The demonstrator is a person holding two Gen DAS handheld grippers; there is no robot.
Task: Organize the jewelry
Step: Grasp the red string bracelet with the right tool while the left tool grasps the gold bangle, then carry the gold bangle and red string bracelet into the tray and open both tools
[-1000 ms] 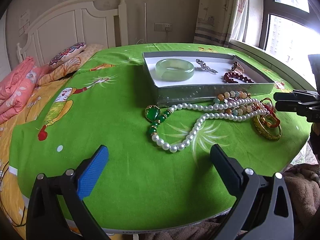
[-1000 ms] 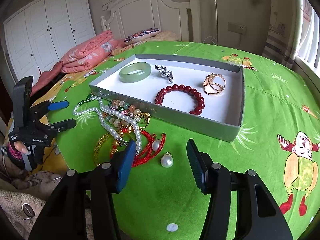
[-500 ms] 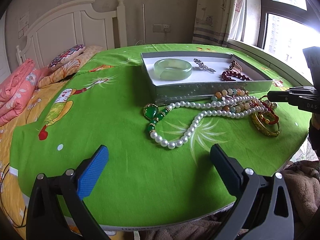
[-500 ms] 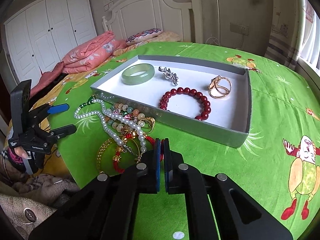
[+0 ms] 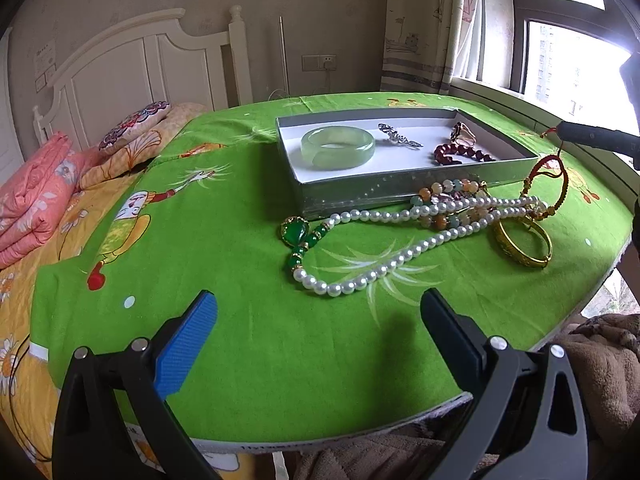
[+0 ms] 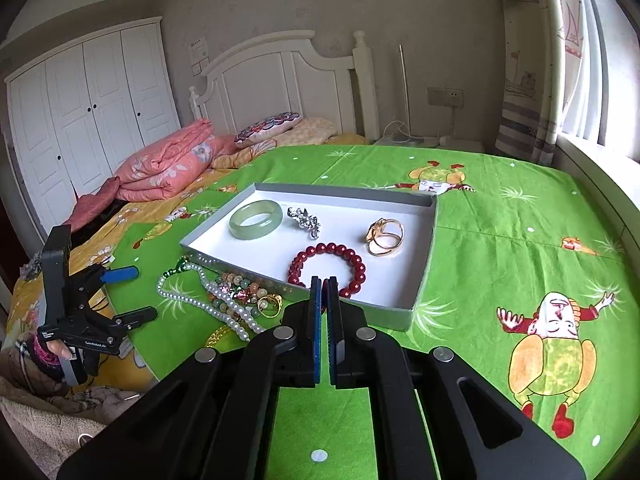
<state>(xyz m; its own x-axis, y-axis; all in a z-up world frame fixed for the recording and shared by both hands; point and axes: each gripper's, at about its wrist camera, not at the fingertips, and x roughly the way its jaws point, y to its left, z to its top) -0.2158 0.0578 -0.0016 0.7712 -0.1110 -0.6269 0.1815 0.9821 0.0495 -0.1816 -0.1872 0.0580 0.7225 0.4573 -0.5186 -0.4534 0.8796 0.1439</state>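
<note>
A grey tray on the green tablecloth holds a jade bangle, a silver brooch, a gold ring and a red bead bracelet. My right gripper is shut on a red cord bracelet, which hangs from its tips above the loose pile. A pearl necklace, a green stone pendant, mixed beads and a gold bangle lie in front of the tray. My left gripper is open and empty near the front edge.
The round table's edge runs close to the right of the pile. A bed with pink quilts and a white headboard stands behind. A window sill lies on the right.
My right gripper shut on the red cord bracelet in the pile and lifted it up off the table. My left gripper stayed open and barely moved.
</note>
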